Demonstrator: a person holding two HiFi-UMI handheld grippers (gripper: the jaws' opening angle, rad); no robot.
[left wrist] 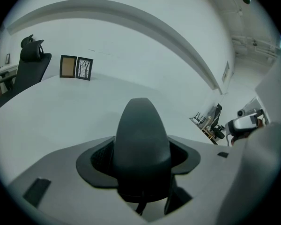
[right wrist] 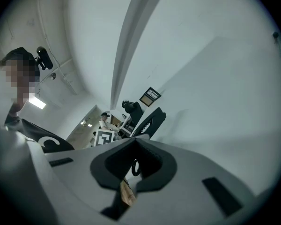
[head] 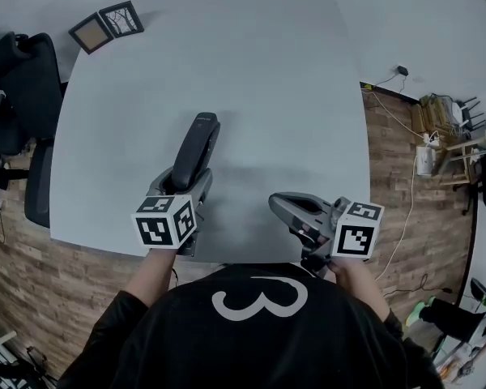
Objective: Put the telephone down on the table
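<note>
Black matte plastic, slim and rounded at its far end: the telephone (head: pixel 196 148) is a plain handset. It slants over the counter's (head: pixel 251 71) near half, its lower part clamped between the wide-set jaws of the left hand-held gripper (head: pixel 178 186). At the counter's near edge the right hand-held gripper (head: pixel 279 205) has its jaws drawn together on nothing. Each bears a black-and-white marker cube (head: pixel 165 221). A white figure like a 3 marks the person's black shirt (head: pixel 259 331).

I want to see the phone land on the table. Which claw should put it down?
Left. The left claw grips the telephone over the table; the right claw holds nothing.
</note>
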